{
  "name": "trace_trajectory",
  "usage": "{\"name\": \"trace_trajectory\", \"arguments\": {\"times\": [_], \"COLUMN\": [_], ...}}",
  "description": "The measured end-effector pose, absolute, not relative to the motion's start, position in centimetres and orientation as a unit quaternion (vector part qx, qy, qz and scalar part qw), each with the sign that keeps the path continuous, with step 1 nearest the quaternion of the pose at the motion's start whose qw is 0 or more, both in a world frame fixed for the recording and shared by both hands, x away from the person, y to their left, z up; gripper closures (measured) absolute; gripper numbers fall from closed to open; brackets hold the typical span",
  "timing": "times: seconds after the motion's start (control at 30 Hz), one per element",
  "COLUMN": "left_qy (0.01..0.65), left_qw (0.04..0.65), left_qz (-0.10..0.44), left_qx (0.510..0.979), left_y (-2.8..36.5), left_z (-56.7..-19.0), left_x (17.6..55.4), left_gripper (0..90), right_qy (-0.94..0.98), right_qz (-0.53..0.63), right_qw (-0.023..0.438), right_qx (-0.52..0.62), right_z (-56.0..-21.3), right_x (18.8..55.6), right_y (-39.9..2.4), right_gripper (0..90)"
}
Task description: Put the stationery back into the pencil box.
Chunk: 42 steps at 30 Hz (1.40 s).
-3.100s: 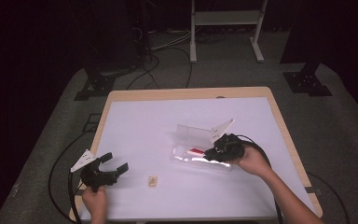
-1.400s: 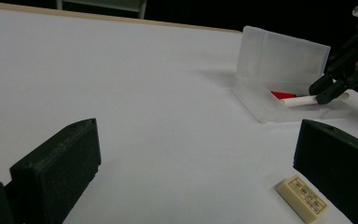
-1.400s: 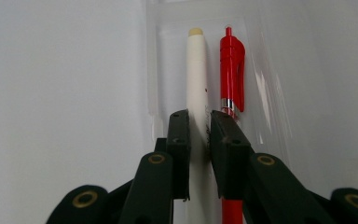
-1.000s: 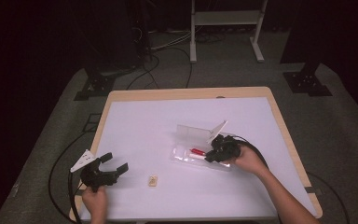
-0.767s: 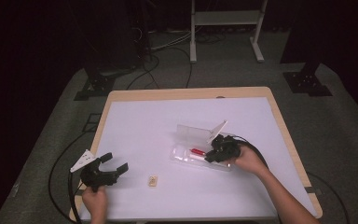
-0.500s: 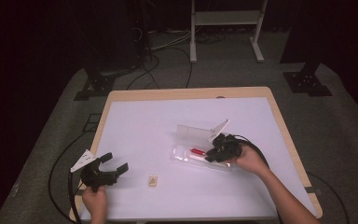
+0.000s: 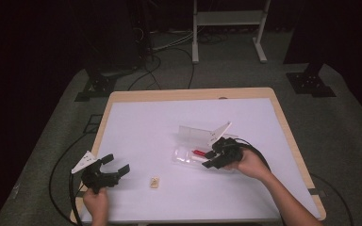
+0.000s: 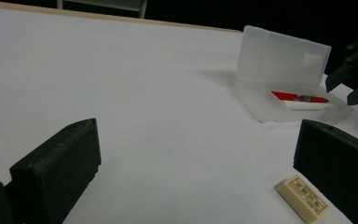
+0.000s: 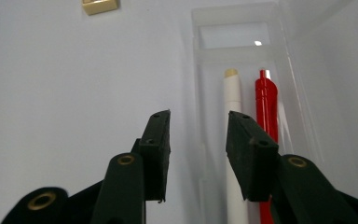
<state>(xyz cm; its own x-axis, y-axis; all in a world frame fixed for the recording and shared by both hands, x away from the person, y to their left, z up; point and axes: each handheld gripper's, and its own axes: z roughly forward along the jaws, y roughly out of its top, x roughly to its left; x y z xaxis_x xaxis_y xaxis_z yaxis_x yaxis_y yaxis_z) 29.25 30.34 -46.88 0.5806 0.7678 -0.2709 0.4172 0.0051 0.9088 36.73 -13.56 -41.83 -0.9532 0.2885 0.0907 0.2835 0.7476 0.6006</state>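
The right gripper [image 9: 198, 140] has just been opening; its jaws stand apart, nothing between them, above the clear plastic pencil case [image 9: 242, 93] holding a white pen [image 9: 233, 135] and red pen [image 9: 266, 112]. The left gripper [image 7: 115, 165], released, rests near the small cream eraser [image 7: 155, 181].

Frosted, translucent plastic case [image 9: 242, 60] ahead of matt, grainy black fingers [image 9: 156, 140]; glossy red plastic pen [image 9: 265, 107] and smooth white one [image 9: 232, 107] inside; matt white table [image 7: 160, 127], wood-edged.
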Motion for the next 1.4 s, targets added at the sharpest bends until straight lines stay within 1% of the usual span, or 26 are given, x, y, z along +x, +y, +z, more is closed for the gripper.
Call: {"name": "trace_trajectory", "arguments": {"times": [0.23,0.43,0.97,1.4], "left_qy": [0.431,0.431,0.432,0.432], "left_qw": [0.563,0.563,0.565,0.565], "left_qz": [0.156,0.155,0.155,0.155], "left_qx": [0.688,0.688,0.685,0.686], "left_y": [30.3,30.4,30.3,30.3], "left_z": [-46.9,-46.9,-46.9,-46.9], "left_x": [29.2,29.2,29.3,29.3], "left_gripper": [0.1,0.1,0.1,0.1], "right_qy": [0.932,0.930,0.928,0.927], "right_qz": [0.331,0.338,0.352,0.358], "right_qw": [0.000,-0.005,-0.017,-0.025], "right_qx": [0.147,0.144,0.119,0.111], "right_z": [-41.3,-41.1,-40.8,-40.3], "right_x": [35.9,35.5,34.6,34.0], "right_y": [-12.9,-12.2,-9.6,-7.6], "right_gripper": [52.6,45.9,37.6,34.6]}}
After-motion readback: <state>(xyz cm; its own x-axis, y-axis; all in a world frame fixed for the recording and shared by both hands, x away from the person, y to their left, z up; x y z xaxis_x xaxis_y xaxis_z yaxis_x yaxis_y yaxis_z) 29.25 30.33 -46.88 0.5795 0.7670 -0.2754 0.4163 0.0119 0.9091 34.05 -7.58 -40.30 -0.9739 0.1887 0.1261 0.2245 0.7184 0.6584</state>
